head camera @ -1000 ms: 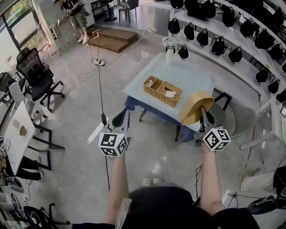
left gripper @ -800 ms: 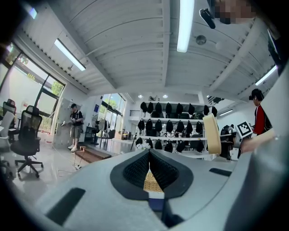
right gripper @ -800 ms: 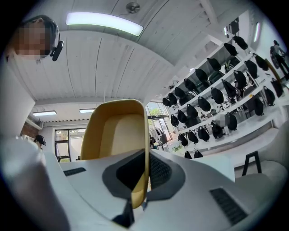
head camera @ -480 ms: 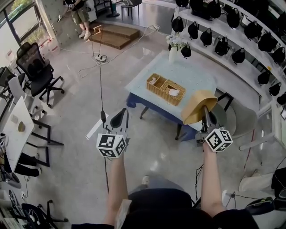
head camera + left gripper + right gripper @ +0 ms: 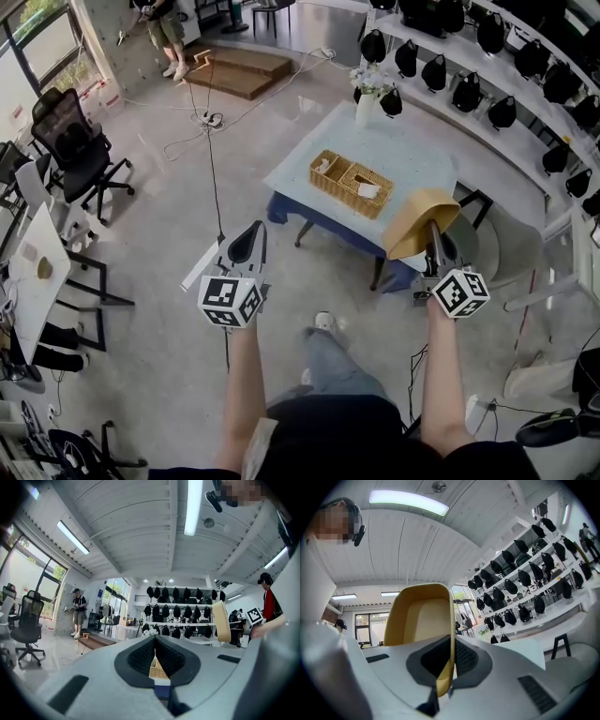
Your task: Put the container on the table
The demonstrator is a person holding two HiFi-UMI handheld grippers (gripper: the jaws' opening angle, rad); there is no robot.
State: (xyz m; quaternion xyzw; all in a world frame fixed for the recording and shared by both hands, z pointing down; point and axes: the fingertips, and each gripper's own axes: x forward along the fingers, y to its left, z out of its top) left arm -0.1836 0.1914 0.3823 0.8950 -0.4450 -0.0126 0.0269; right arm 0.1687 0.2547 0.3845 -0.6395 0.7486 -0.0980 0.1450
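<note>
My right gripper is shut on the rim of a tan, bowl-like container, held tipped up on its edge over the near right corner of the table. The right gripper view has the container standing up between the closed jaws, its yellow hollow facing the camera. To the left, my left gripper hangs over the floor short of the table, shut and with nothing in it. In the left gripper view its jaws meet, and the container shows edge-on at the right.
A wicker basket with two compartments sits mid-table, a white vase of flowers at the far end. Shelves of black helmets run behind. Office chairs stand left, cables cross the floor, and a person stands far back.
The view has closed in slightly on the table and a leg has stepped forward. Both grippers keep their pose, the right still carrying the container.
</note>
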